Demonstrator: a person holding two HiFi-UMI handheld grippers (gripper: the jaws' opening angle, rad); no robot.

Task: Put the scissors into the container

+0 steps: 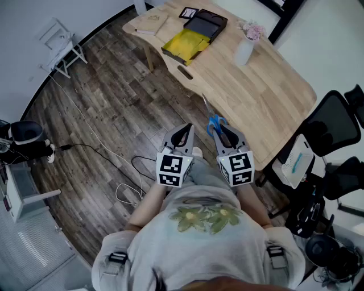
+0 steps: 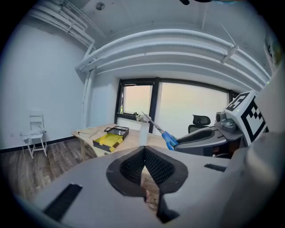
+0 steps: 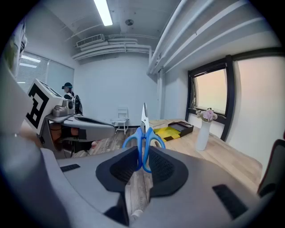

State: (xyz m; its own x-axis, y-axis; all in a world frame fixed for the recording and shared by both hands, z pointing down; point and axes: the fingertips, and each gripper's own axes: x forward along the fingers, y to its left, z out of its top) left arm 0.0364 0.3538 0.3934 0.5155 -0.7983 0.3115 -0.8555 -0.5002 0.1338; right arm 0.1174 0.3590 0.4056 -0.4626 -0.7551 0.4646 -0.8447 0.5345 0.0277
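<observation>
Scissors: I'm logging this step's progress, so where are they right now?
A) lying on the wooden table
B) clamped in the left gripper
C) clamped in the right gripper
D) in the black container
C: the right gripper view shows the blue handles of the scissors pinched between the jaws of the right gripper, blades pointing away; the left gripper is shut on nothing.

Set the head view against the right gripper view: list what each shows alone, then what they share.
Head view only: the green flower print on the person's shirt and the black floor cable. Right gripper view only: the ceiling strip light and the dark-framed window. Both: the right gripper shut on the blue-handled steel scissors, the yellow-lined black container, the white vase and the wooden table.
</observation>
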